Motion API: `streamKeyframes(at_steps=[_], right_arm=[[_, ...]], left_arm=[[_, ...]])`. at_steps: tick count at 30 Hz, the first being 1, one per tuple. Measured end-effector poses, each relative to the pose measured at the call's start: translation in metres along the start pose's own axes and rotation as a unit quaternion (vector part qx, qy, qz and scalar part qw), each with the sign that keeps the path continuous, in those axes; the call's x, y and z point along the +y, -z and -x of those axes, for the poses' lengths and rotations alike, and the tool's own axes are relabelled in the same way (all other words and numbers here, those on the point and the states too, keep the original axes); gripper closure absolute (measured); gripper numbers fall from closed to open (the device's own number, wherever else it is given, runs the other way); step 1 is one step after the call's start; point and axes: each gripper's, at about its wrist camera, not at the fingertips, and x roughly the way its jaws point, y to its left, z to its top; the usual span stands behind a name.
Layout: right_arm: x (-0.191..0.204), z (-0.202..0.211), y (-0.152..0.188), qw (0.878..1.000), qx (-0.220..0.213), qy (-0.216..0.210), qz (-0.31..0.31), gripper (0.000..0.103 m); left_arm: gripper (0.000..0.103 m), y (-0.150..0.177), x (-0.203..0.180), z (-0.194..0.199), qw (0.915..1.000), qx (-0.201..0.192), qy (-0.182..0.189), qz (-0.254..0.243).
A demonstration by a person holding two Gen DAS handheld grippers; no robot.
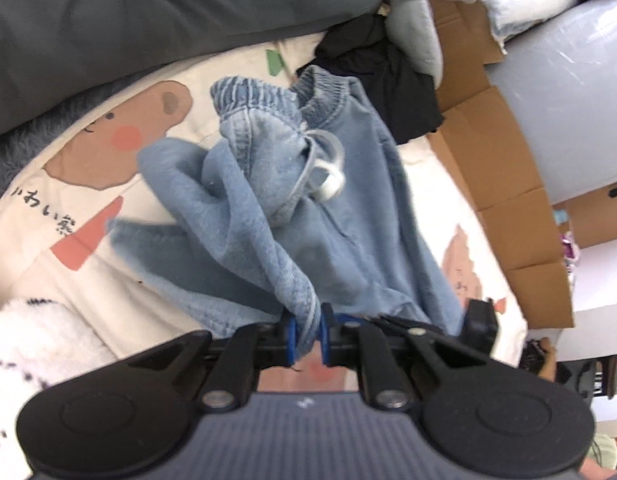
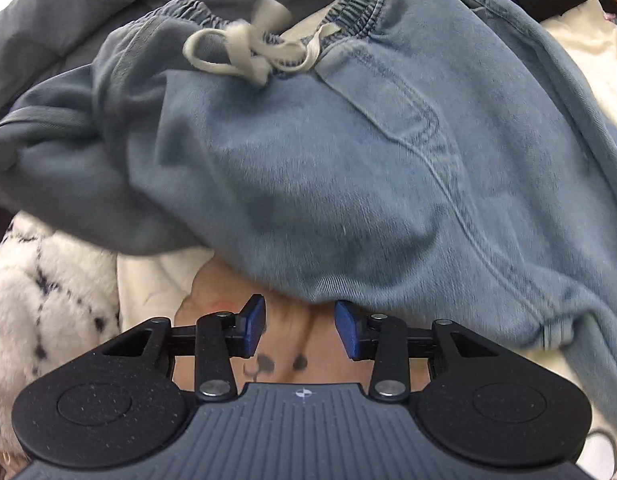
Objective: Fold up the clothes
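Observation:
Light blue drawstring sweatpants [image 1: 348,220] lie crumpled on a cream bedspread, the elastic waistband [image 1: 264,98] at the far end and the white drawstring [image 1: 328,176] knotted in the middle. My left gripper [image 1: 306,330] is shut on a bunched fold of the pants, lifted off the bed. In the right wrist view the same pants [image 2: 328,180] fill the frame, the drawstring [image 2: 248,54] near the top. My right gripper [image 2: 300,324] stands open just short of the pants' near edge. Nothing lies between its blue pads [image 2: 254,326]; only the printed bedspread shows there.
The cream bedspread [image 1: 108,184] has a bear print. A grey duvet [image 1: 108,12] is heaped along the far side. A black garment [image 1: 392,80] and cardboard boxes [image 1: 508,208] lie to the right. A white fluffy spotted blanket [image 2: 40,300] sits at the near left.

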Motion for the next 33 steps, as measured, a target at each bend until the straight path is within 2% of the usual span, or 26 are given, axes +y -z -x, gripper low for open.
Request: streamKeyframes(at_steps=[6,15,21,26,33], right_arm=[[-0.007,0.008,-0.019,0.999,-0.031,0.01,-0.003,0.058],[-0.015,0.023,-0.049,0.998,-0.068,0.01,-0.002,0.058],[-0.013,0.046,-0.057,0.996,-0.081,0.006,0.033,0.058],[-0.016,0.085,-0.043,0.995,-0.078,0.005,0.067,0.058],[-0.018,0.125,-0.004,0.987,-0.024,-0.005,0.161,0.057]], left_arm=[[0.092,0.019,-0.005,0.0,0.9993,0.017,0.023,0.024],[0.092,0.046,-0.023,-0.002,0.993,0.015,0.105,0.053],[0.092,0.048,-0.046,0.002,0.9857,0.024,0.163,0.035],[0.092,0.046,-0.049,0.007,0.9823,0.019,0.182,0.038],[0.092,0.049,-0.061,0.011,0.9796,0.02,0.198,0.028]])
